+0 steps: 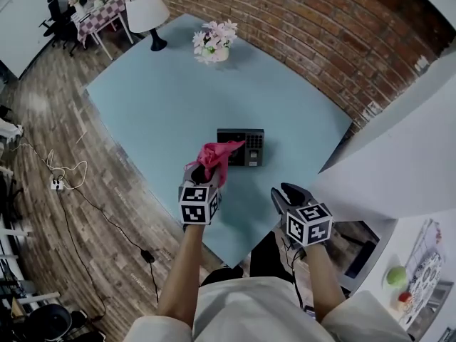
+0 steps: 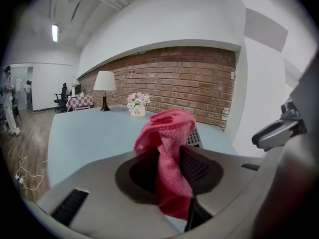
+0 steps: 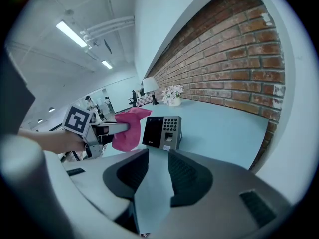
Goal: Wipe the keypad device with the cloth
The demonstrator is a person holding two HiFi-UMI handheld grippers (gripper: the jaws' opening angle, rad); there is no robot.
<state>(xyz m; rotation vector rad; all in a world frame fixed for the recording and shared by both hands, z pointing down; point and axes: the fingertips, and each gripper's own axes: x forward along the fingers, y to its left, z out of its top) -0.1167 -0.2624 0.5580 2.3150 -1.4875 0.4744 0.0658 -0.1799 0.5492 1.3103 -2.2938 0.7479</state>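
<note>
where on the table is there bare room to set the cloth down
Bare table lies left of the keypad device and between it and the lamp and flowers at the far edge. Crowded only before the device, where the left gripper with the cloth and the right gripper are.

The camera on my head looks steeply down from high up at the blue table (image 1: 142, 98). The camera on my left gripper (image 2: 169, 171) sits low, close behind the jaws, and faces the brick wall (image 2: 169, 78). The camera on my right gripper (image 3: 157, 176) does too. All three see the flowers (image 1: 215, 41).
</note>
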